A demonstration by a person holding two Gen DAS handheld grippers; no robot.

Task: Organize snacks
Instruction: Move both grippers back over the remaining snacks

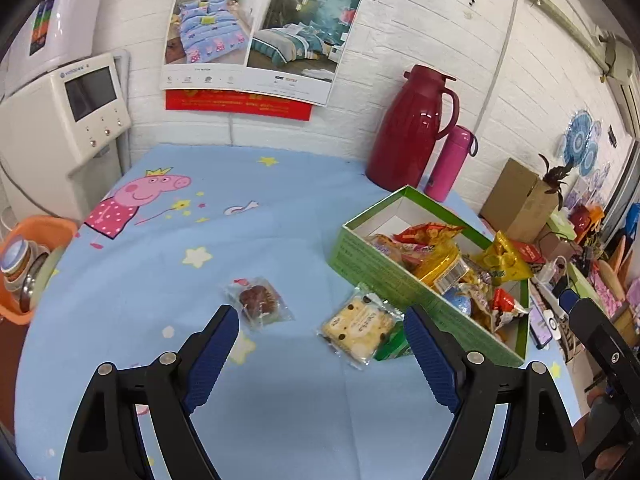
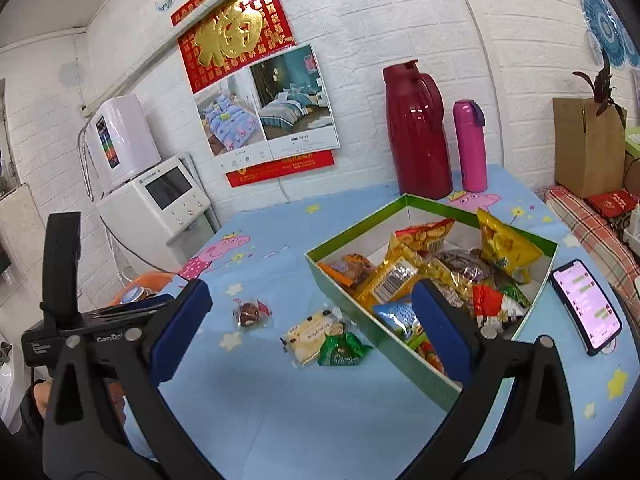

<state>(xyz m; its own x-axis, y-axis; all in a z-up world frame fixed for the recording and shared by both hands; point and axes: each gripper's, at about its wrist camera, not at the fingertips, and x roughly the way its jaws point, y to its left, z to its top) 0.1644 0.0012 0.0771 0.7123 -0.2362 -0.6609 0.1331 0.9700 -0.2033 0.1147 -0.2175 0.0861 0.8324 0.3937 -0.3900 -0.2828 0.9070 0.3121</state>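
Both tools held above the counter (image 1: pixel 280 420), blue star-print cloth over it. Left tool (image 1: pixel 322 342) spread wide, nothing between its pads; right tool (image 2: pixel 312 316) likewise wide and empty. Green box (image 2: pixel 400 344) sits on the counter's right half, open top, heaped with snack packets: yellow bag (image 2: pixel 506 246), red-orange bag (image 2: pixel 426 234), red packet (image 2: pixel 494 302), blue packet (image 2: pixel 396 314). Three snacks lie loose on the cloth outside the box: brown cake (image 1: pixel 259 300) in clear wrap, well left of the box; pale biscuit pack (image 1: pixel 357 326) just beside the box's near wall; green candy (image 2: pixel 343 350) touching the biscuit pack, close to the box. Phone (image 2: pixel 588 306), screen lit, lies right of the box. Red jug (image 2: pixel 416 132) and pink bottle (image 2: pixel 470 146) stand behind, against the wall.
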